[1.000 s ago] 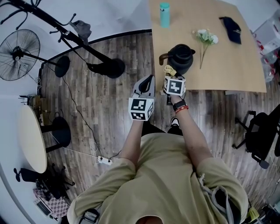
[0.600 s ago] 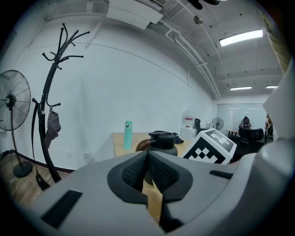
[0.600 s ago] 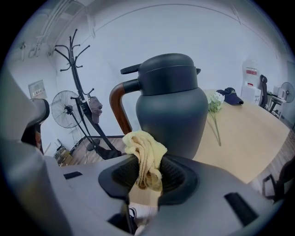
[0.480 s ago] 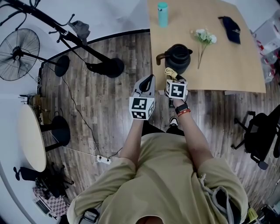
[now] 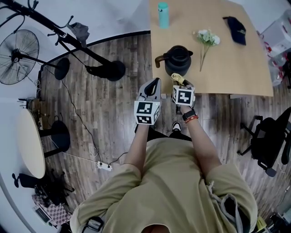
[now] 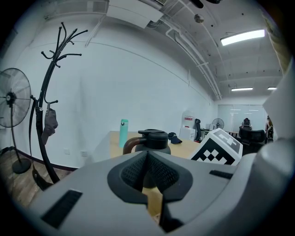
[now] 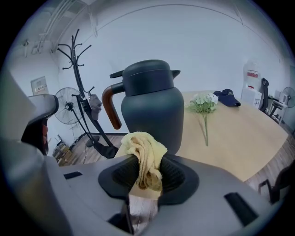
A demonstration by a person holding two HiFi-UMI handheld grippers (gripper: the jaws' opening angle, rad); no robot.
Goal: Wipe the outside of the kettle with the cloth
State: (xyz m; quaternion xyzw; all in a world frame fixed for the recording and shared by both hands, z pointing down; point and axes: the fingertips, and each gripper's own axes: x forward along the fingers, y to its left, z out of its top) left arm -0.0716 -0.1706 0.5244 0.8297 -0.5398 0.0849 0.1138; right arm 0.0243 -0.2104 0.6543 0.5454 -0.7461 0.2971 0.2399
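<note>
The kettle (image 5: 177, 60) stands upright on the table (image 5: 236, 68), near its front edge, with the handle pointing left in the head view. In the left gripper view only the lid, spout and handle top of the kettle (image 6: 150, 138) show. The rest is hidden behind the jaws.

The right gripper (image 7: 146, 173) pinches the cloth (image 7: 145, 154) between its pads, and a crumpled yellow wad bulges out above them. In that view the wad overlaps the foot of the kettle (image 7: 152, 106), so I cannot tell whether it touches the wall or sits just short of it. In the head view the right gripper (image 5: 178, 83) is mostly covered by its own marker cube. Only a small tuft of cloth (image 5: 177, 78) peeks out, just beside the kettle's near side.

The left gripper (image 6: 146, 154) has its jaws closed tip to tip with nothing between them. In the head view the left gripper (image 5: 155, 83) hangs over the floor, left of the table edge and close beside the right one.

Farther back on the table are a bottle (image 5: 163, 8), flowers (image 5: 205, 38) and a cap (image 5: 235, 23). The person's arms cover the floor below the grippers.
</note>
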